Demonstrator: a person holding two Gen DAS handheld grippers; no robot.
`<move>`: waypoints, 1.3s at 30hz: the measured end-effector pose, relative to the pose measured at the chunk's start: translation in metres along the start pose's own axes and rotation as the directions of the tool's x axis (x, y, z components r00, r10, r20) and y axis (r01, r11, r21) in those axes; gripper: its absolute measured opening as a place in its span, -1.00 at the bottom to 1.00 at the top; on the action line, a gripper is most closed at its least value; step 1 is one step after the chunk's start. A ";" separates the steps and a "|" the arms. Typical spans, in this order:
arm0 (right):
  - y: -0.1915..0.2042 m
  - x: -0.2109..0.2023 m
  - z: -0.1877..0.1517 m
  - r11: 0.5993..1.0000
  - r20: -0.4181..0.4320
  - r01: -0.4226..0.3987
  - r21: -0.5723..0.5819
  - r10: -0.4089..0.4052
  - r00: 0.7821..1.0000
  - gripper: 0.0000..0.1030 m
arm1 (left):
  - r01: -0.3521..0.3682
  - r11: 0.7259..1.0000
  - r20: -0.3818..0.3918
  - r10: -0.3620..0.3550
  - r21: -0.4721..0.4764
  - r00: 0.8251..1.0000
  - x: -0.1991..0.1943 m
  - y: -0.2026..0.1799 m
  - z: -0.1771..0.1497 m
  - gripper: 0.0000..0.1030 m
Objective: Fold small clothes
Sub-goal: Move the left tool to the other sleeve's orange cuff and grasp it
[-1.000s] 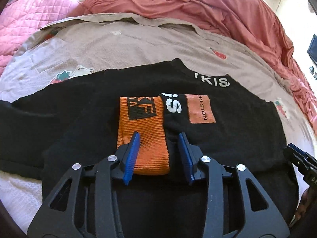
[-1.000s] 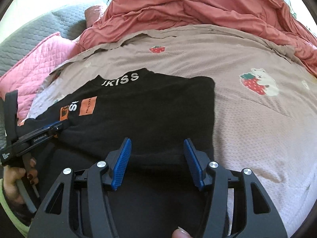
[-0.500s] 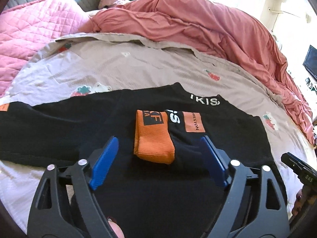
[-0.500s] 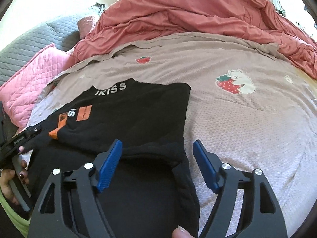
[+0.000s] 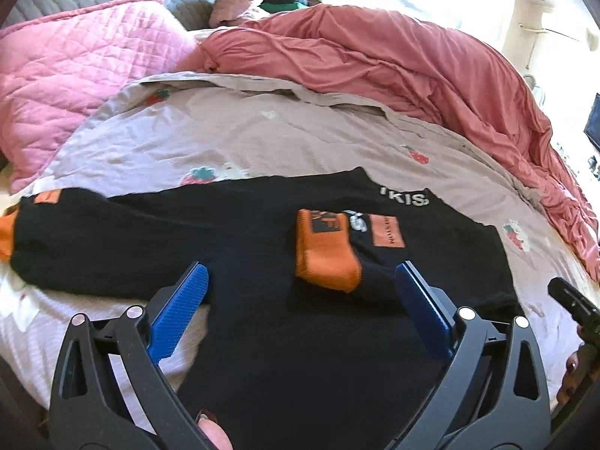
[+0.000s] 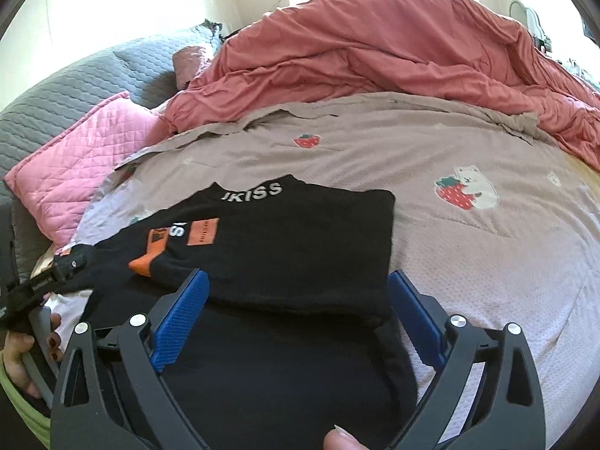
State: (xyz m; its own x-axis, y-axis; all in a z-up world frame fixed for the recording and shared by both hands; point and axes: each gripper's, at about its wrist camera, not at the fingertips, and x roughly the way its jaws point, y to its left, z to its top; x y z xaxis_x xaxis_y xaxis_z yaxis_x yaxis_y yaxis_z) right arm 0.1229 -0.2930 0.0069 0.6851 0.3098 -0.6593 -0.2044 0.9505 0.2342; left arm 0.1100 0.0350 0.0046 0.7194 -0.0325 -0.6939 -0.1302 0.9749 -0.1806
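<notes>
**Releasing the folded sleeve**

Opening wide, the left gripper [image 5: 300,300] and right gripper [image 6: 296,303] now pinch nothing; a second ago both stood narrower, low over the cloth. The black sweater [image 6: 300,240] lies at frame centre on the bedsheet [image 6: 468,255], its orange cuff [image 5: 324,258] laid across the chest. Judged: this fold is complete.

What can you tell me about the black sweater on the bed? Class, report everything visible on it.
The black sweater is a soft knit lying flat on the strawberry-print bedsheet. Its collar bears white letters reading "KISS". One sleeve is folded across the body, its ribbed orange cuff lying beside an orange patch on the chest. The other sleeve stretches out sideways, also ending in orange. In the right wrist view, one side is folded over into a straight edge. Neither gripper touches it.
</notes>
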 end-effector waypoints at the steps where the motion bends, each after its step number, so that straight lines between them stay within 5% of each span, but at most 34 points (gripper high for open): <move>1: 0.005 0.000 0.001 1.000 0.002 -0.006 -0.006 0.006 1.000 0.86 | -0.009 1.000 -0.003 0.009 -0.010 1.000 -0.001 0.004 -0.001 0.81; 19: 0.122 0.033 0.004 0.975 -0.028 -0.138 -0.174 0.135 0.990 0.86 | -0.142 0.974 0.036 0.151 -0.177 0.988 -0.037 0.097 0.004 0.81; 39: 0.219 0.064 0.001 0.925 -0.085 -0.246 -0.288 0.232 0.969 0.86 | -0.307 0.823 -0.003 0.348 -0.477 0.938 -0.062 0.248 -0.009 0.81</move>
State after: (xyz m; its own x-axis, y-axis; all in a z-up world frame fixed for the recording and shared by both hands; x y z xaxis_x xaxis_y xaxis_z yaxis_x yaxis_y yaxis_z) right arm 0.1224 -0.0650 0.0168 0.5571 0.5225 -0.6455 -0.5592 0.8106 0.1736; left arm 0.0264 0.2762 -0.0032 0.6269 0.3080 -0.7156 -0.6539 0.7074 -0.2684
